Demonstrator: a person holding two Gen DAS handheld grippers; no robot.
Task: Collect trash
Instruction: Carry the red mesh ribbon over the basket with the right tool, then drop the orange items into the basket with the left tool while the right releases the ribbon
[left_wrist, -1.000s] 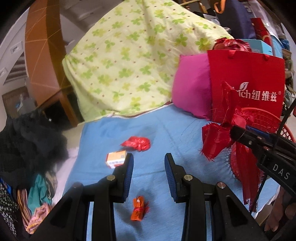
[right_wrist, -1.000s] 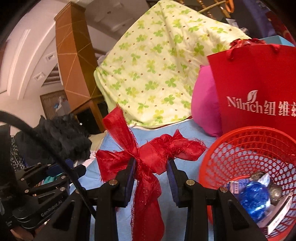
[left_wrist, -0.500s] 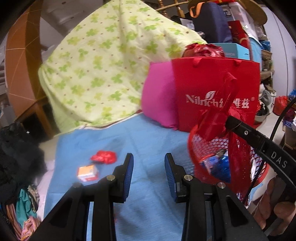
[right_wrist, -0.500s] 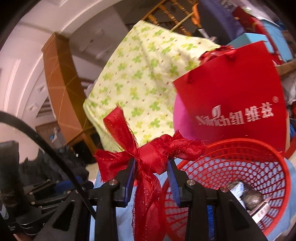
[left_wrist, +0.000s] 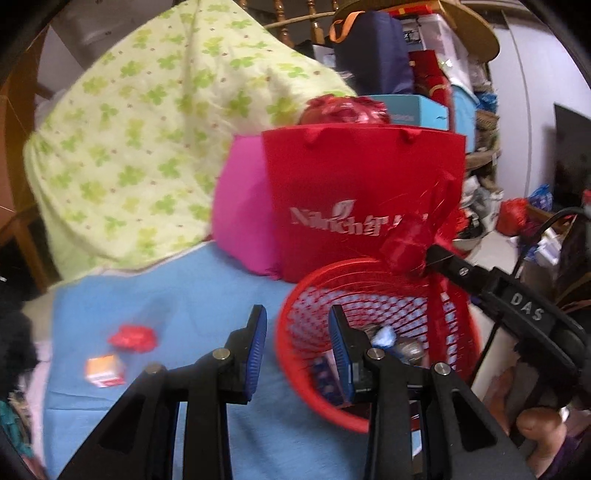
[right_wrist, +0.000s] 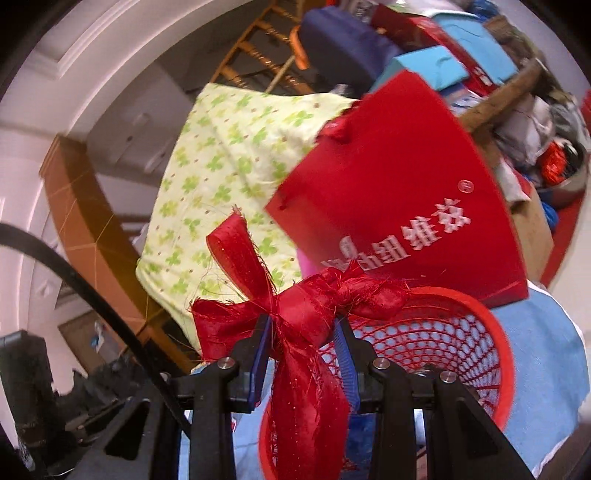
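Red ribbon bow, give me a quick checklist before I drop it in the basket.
1. Right gripper clamped on the red ribbon bow: ok.
2. Bow over the red basket: ok, tail hangs at its near rim.
3. Room in basket: ok, few items inside.
4. Left gripper empty and shut: ok.
5. Bow clear of the red bag: cannot tell.
6. Bed cleared: not ok, red wrapper and small box remain.

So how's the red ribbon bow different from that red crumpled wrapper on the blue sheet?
The red ribbon bow is clamped in the right gripper above the red basket; the red crumpled wrapper lies loose on the blue sheet. The bow is large with frayed, trailing tails; the wrapper is a small compact wad. Both are red.
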